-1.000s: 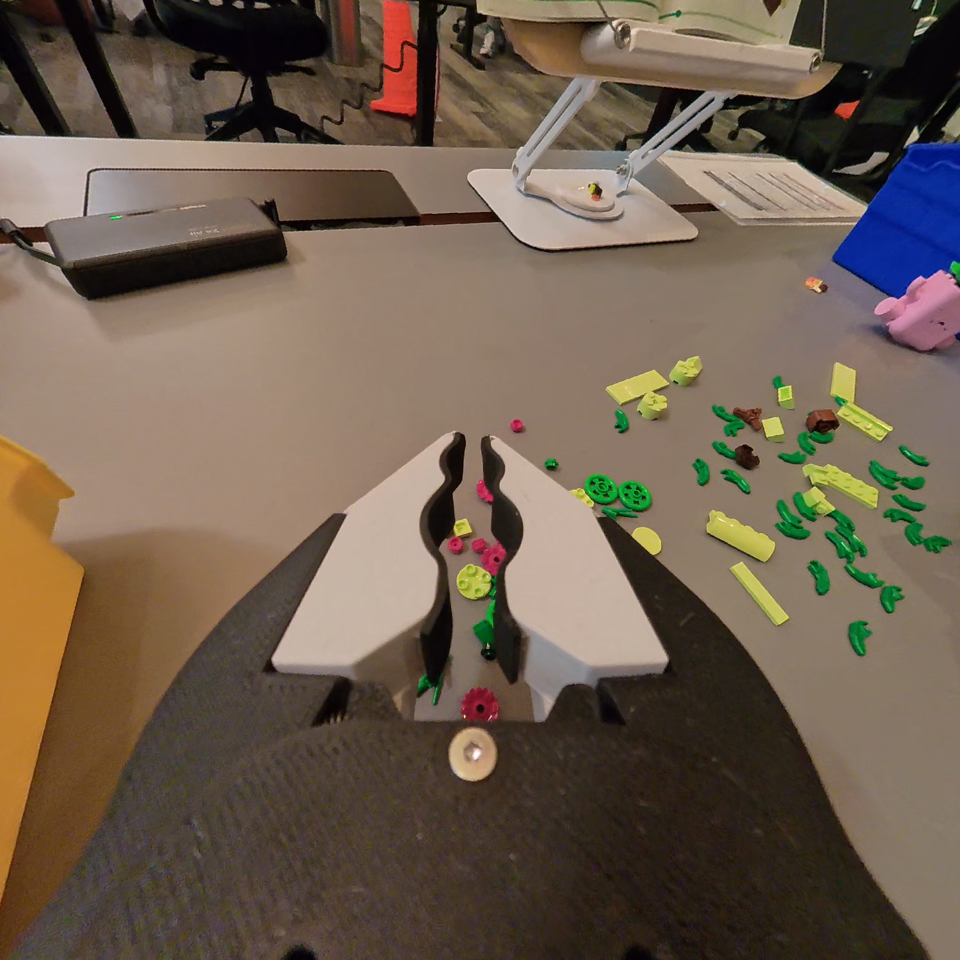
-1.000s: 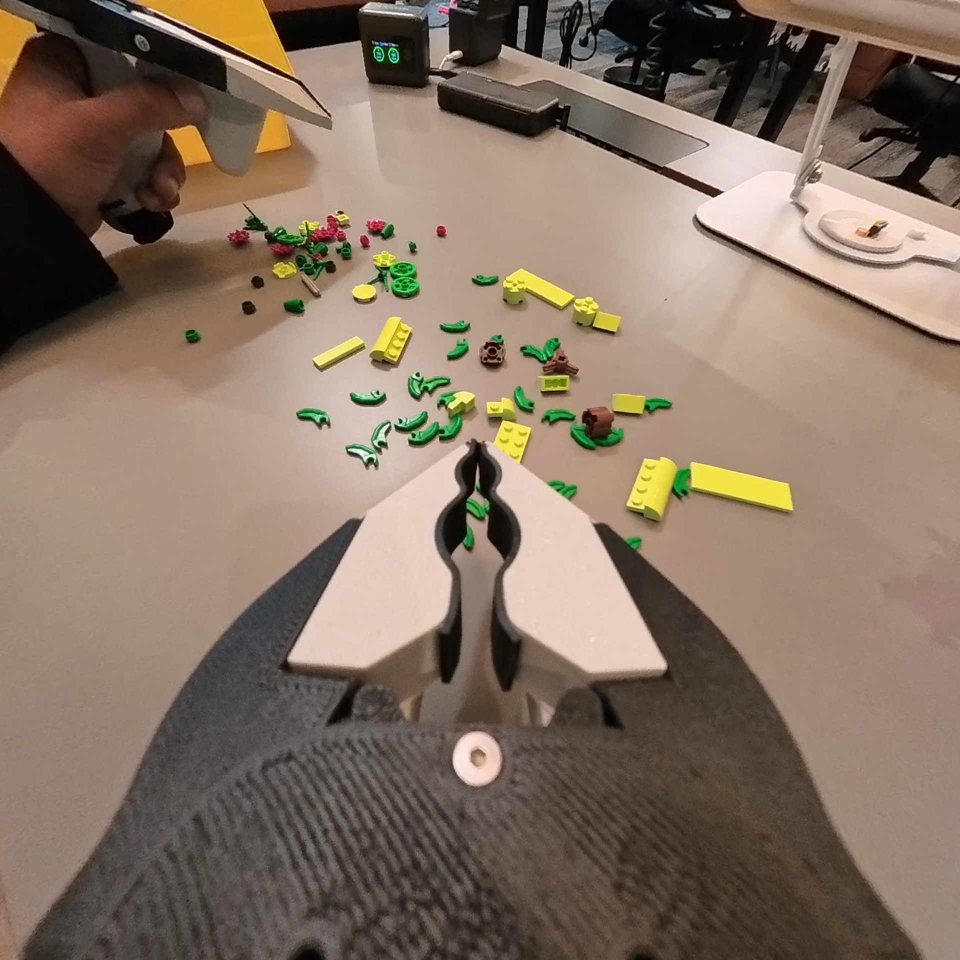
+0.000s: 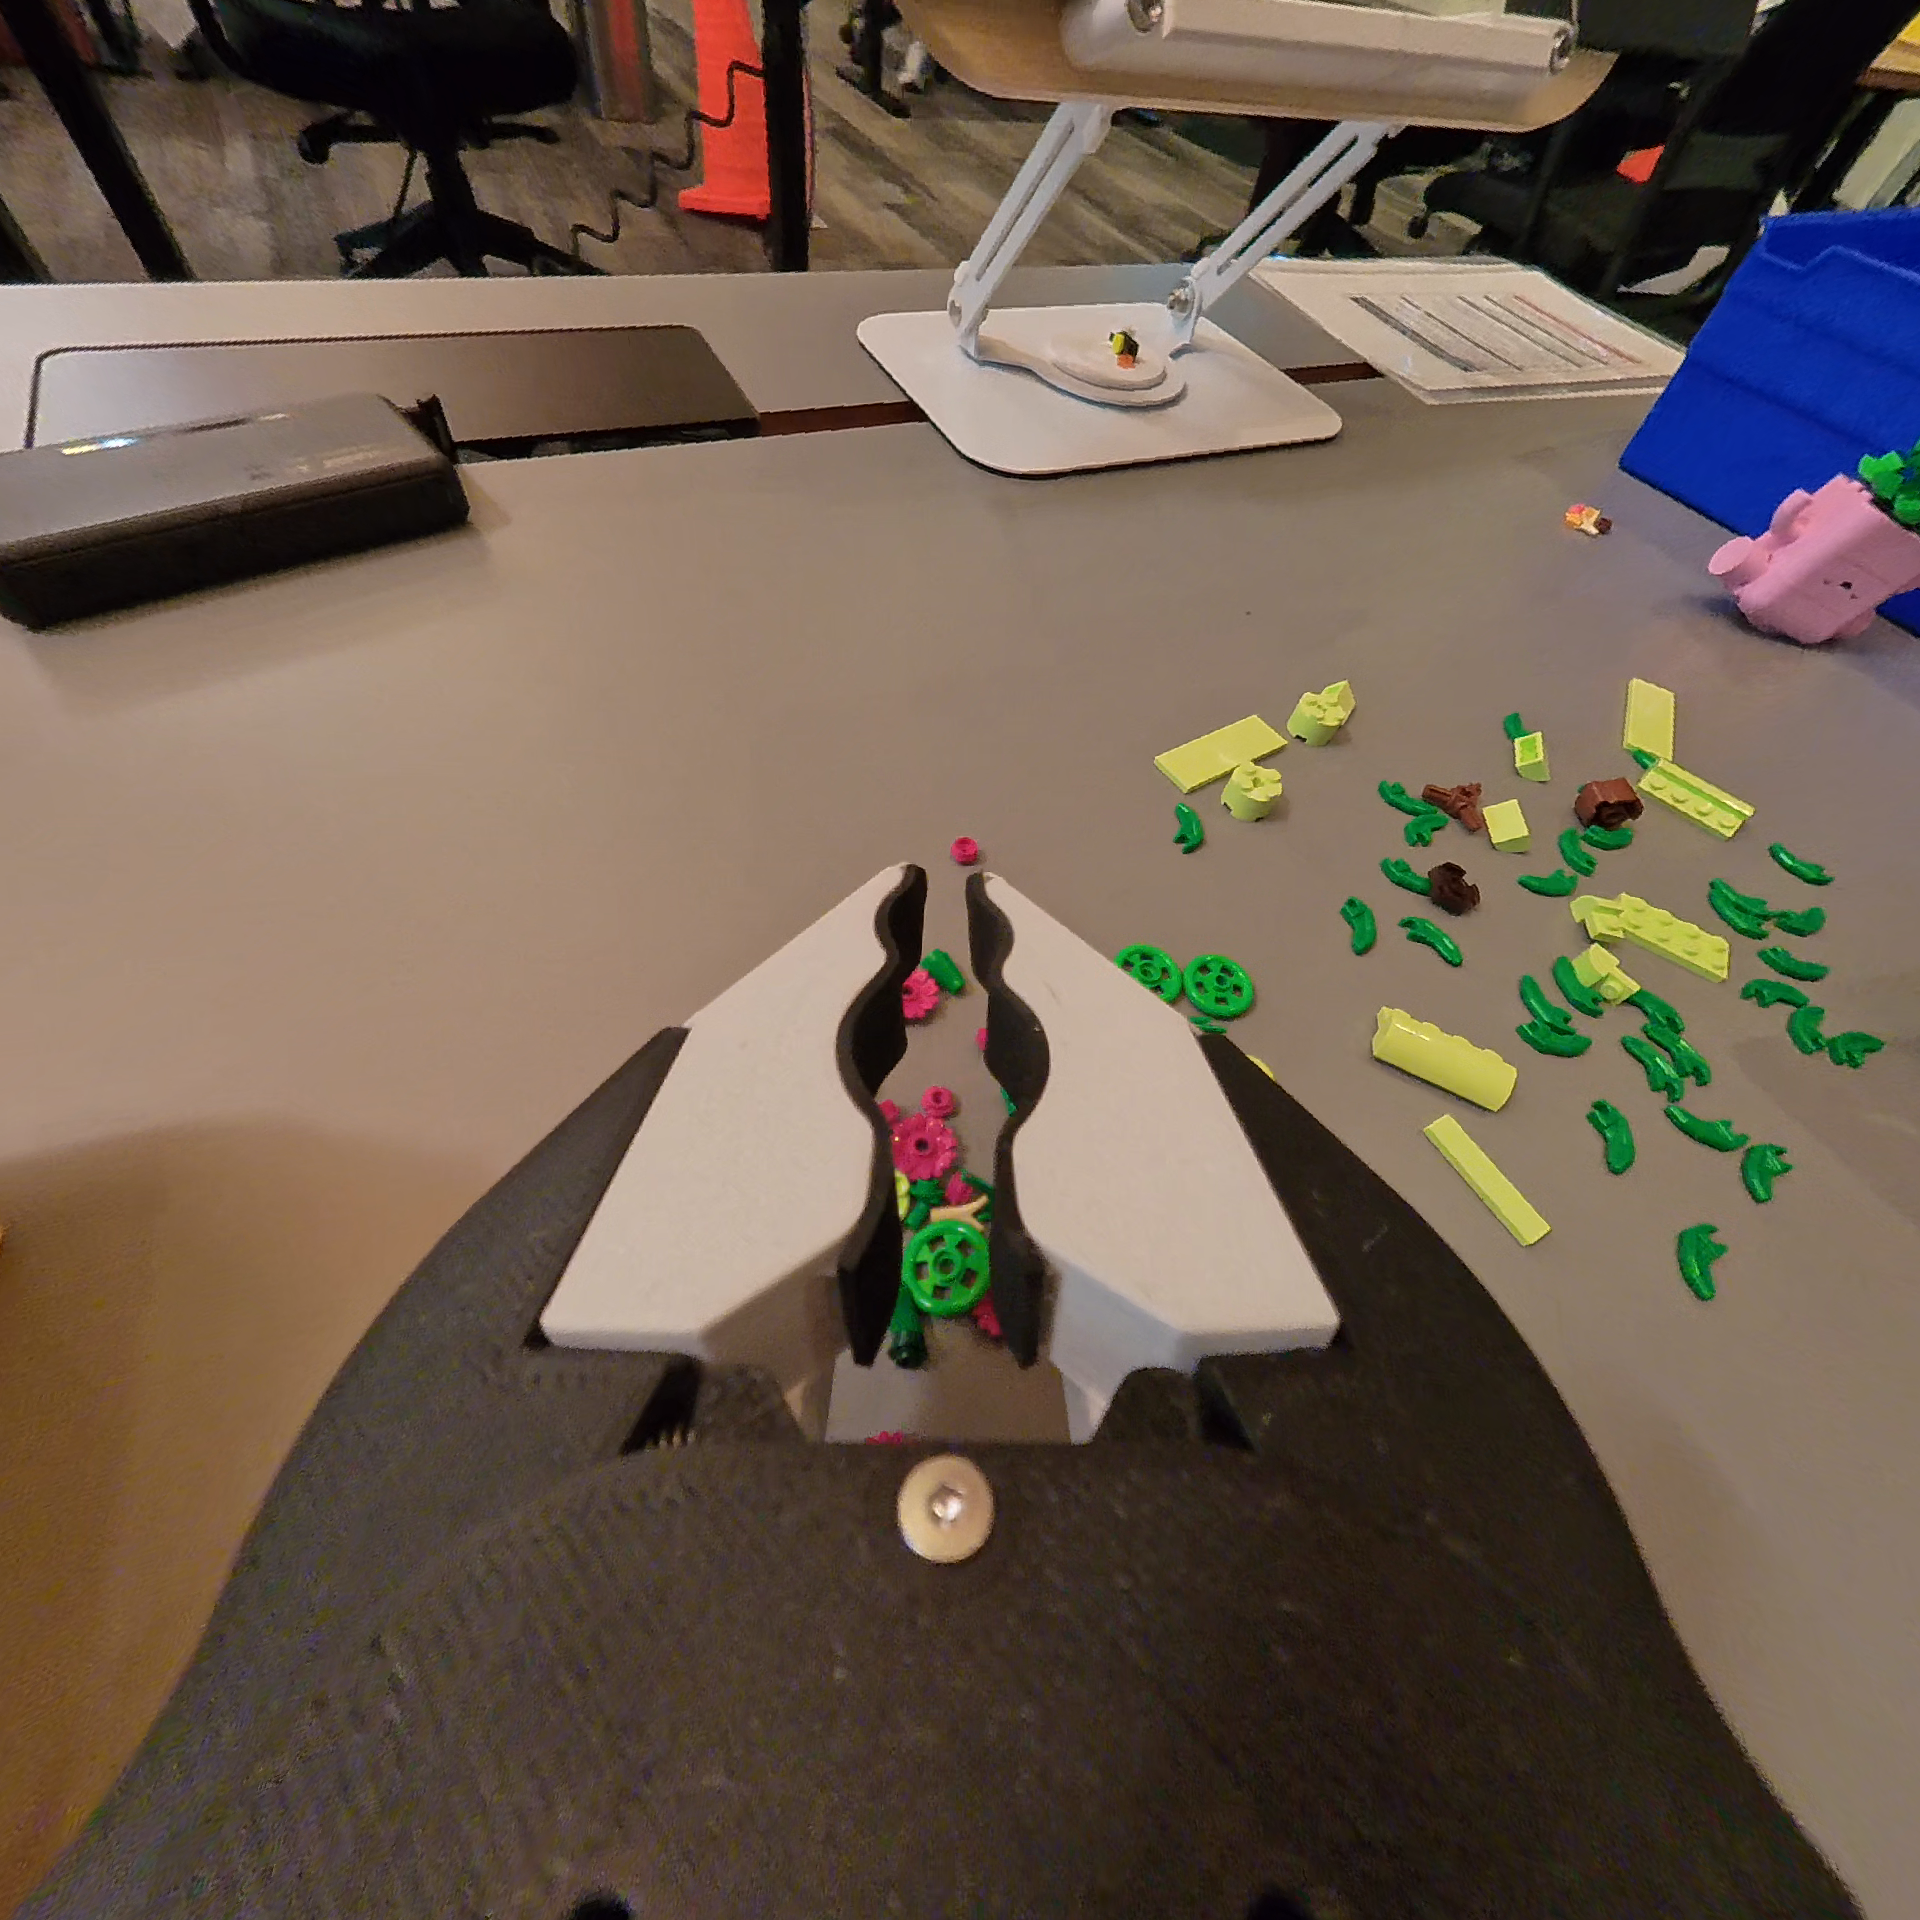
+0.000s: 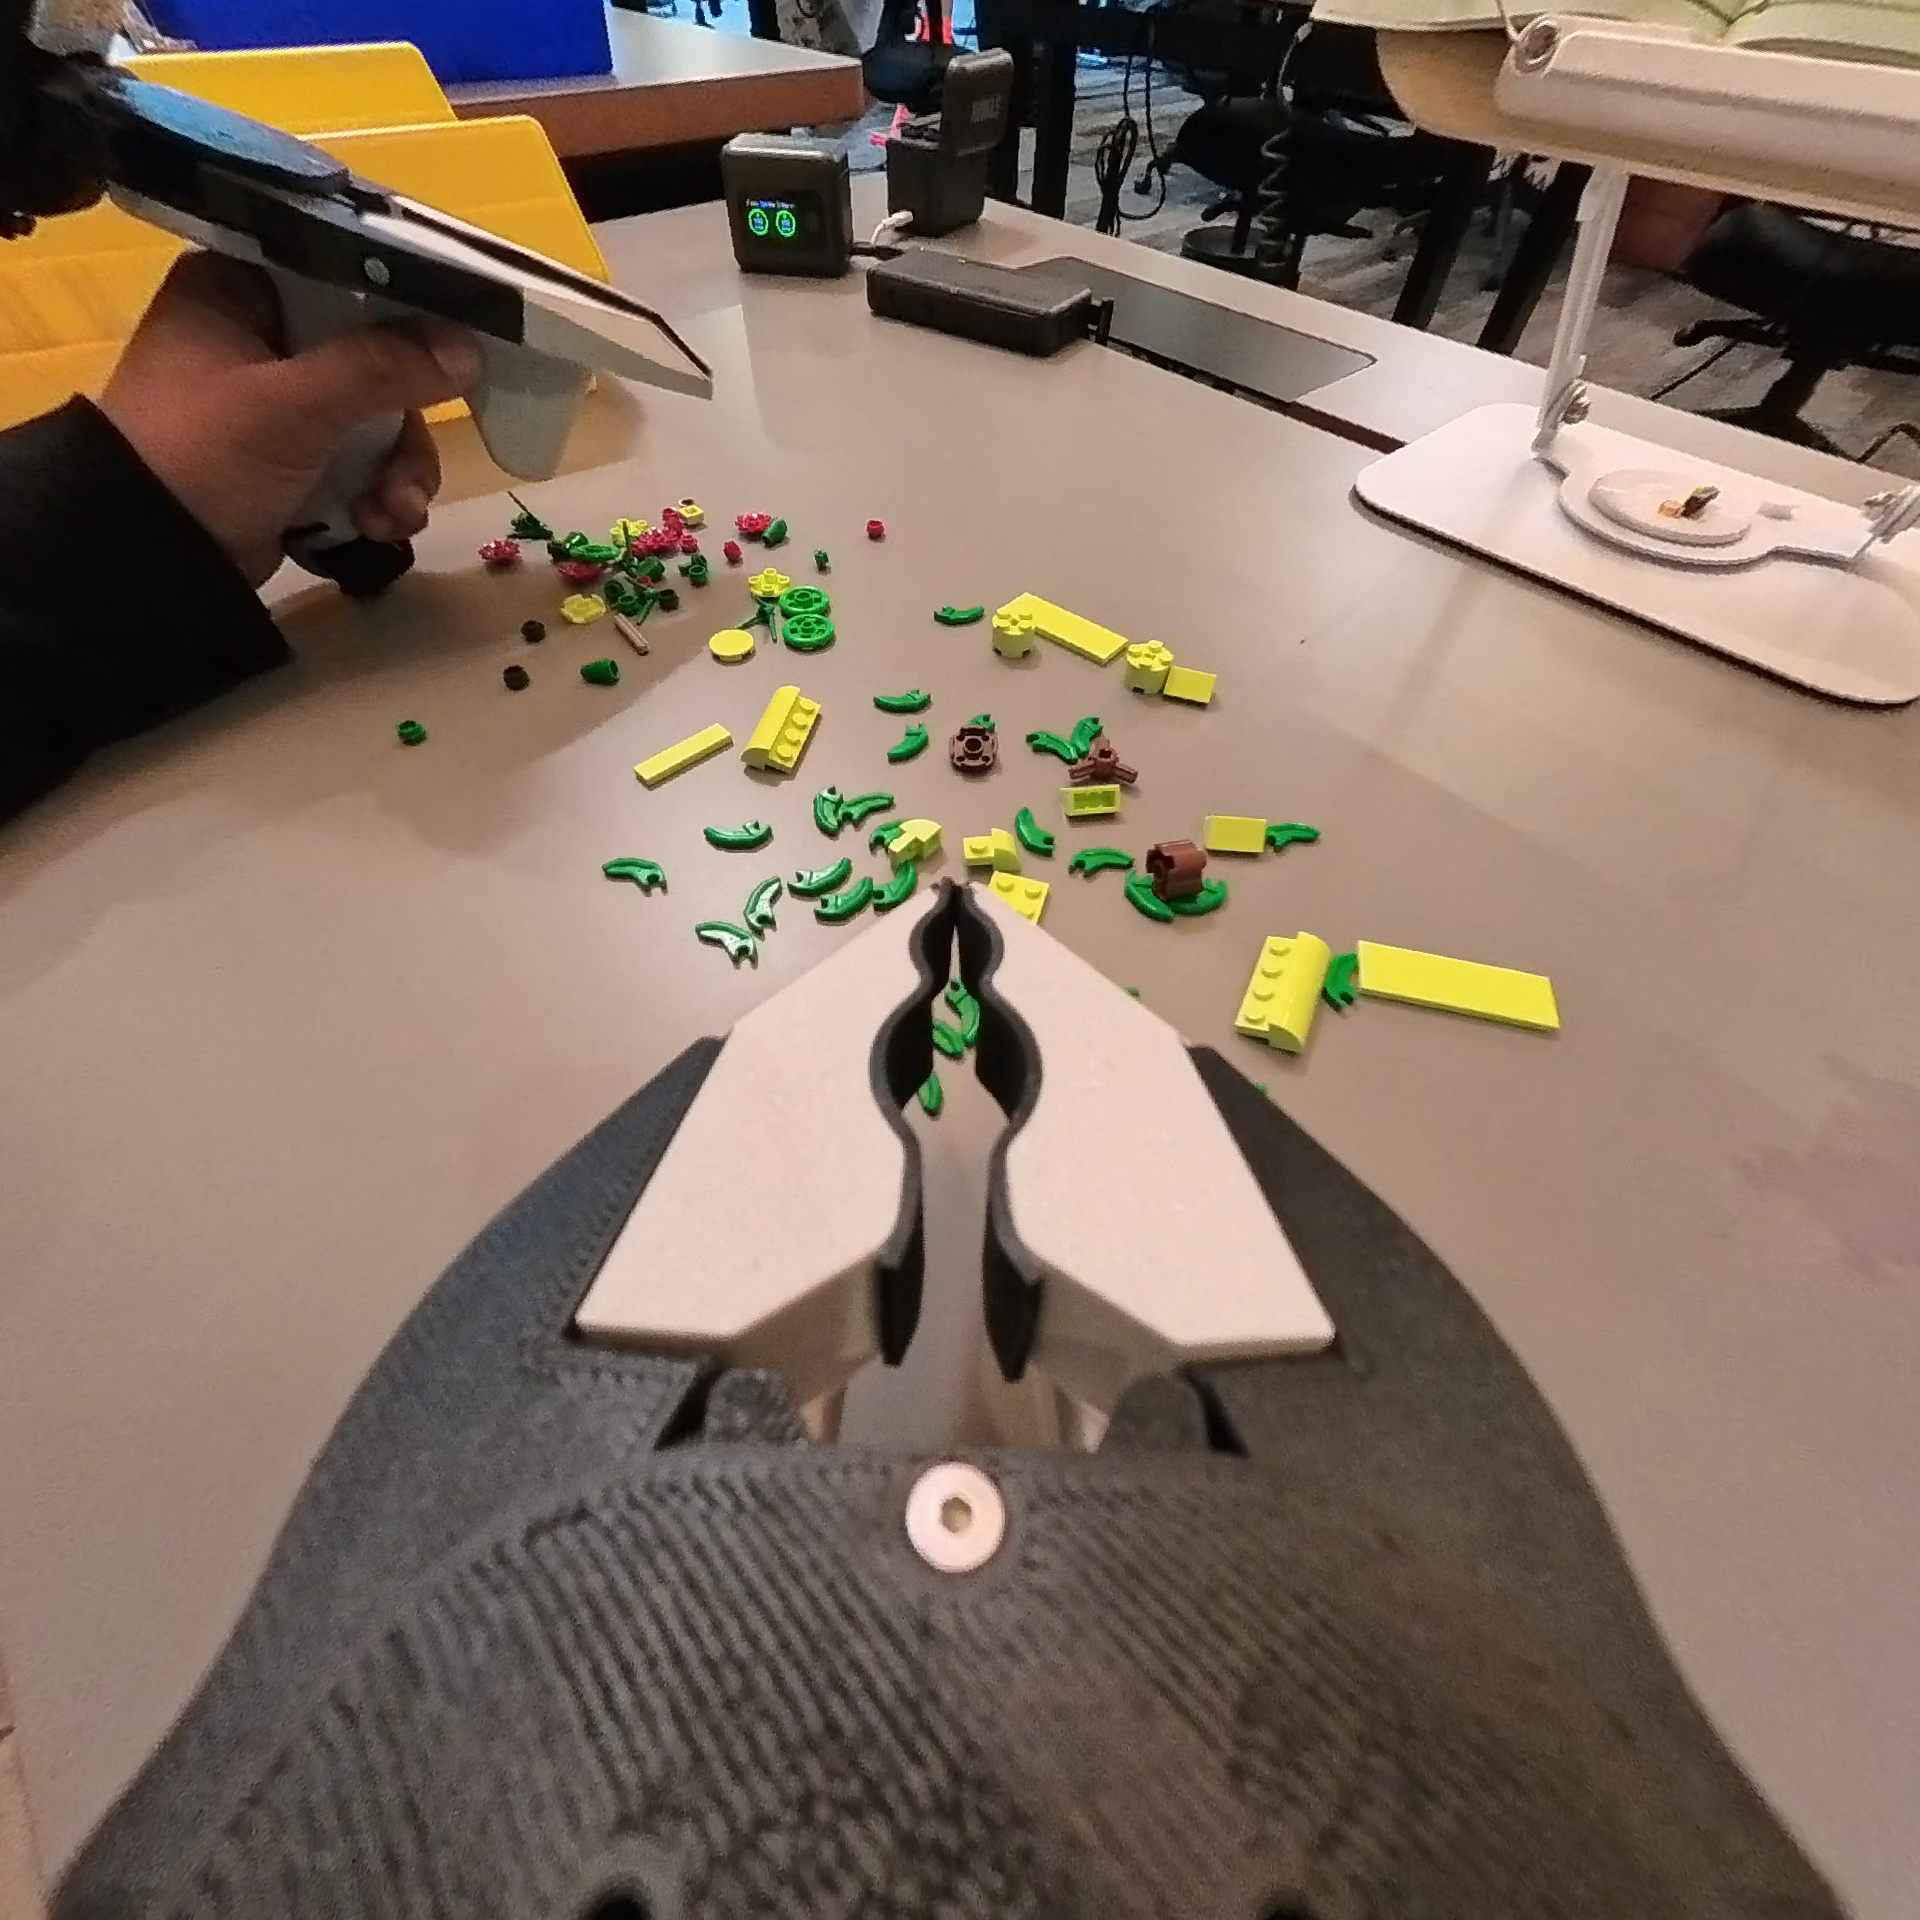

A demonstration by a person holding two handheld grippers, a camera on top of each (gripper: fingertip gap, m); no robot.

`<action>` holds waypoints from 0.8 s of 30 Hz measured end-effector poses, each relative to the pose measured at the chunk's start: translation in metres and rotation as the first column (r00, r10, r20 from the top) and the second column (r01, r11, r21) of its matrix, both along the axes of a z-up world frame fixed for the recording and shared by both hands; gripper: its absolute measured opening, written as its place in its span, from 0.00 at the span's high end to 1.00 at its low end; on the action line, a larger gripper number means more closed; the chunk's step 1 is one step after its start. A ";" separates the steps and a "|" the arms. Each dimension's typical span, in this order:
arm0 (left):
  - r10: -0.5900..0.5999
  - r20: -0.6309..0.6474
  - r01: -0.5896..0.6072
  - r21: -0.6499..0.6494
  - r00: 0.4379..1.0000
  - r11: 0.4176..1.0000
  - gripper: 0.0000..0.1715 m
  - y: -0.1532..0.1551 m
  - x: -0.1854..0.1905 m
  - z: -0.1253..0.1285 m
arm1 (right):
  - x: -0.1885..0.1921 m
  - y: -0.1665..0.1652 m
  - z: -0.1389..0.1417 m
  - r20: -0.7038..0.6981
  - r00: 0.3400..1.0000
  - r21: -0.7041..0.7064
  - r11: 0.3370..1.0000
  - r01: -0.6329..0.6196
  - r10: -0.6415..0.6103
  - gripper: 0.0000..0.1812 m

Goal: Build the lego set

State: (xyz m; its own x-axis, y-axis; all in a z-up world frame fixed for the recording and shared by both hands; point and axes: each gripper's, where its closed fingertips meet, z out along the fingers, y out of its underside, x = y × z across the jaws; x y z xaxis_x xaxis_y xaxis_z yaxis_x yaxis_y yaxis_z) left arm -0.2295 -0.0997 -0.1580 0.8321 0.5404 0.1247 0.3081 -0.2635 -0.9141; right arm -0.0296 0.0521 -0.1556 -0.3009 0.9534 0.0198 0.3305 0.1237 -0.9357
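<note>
Left wrist view: left tongs (image 3: 945, 883) slightly spread, empty, above pink flowers (image 3: 925, 1143) (green wheel (image 3: 944, 1265) too). Right tongs (image 4: 956, 891) pressed together, empty, above green leaves (image 4: 831, 883) on bench (image 4: 312, 1039).

— What lies on the grey tabletop (image 4: 1351, 1195)?

— Loose plastic lego pieces. At ten o'clock, a dense cluster of magenta flower studs (image 4: 655, 540) and two bright green spoked wheels (image 4: 807, 615) side by side.

— And toward the middle?

— Curved dark green leaf pieces (image 4: 831, 878) scattered flat, with brown stump pieces (image 4: 1176, 864) among them. At three o'clock, a flat lime-yellow tile (image 4: 1455, 985) beside a lime curved brick (image 4: 1283, 989).

— Anything assembled?

— A pink built block (image 3: 1813, 561), tipped over, at two o'clock.
</note>
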 end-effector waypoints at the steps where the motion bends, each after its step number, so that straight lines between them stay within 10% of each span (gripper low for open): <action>1: -0.006 -0.001 0.006 -0.003 1.000 1.000 0.97 0.001 0.001 0.000 | 0.000 0.000 0.000 -0.002 1.000 -0.003 1.000 0.001 -0.001 1.00; 24: -0.017 -0.024 0.016 -0.033 1.000 0.999 0.97 0.006 0.005 -0.002 | 0.001 -0.001 0.001 -0.004 1.000 -0.012 1.000 -0.010 0.010 1.00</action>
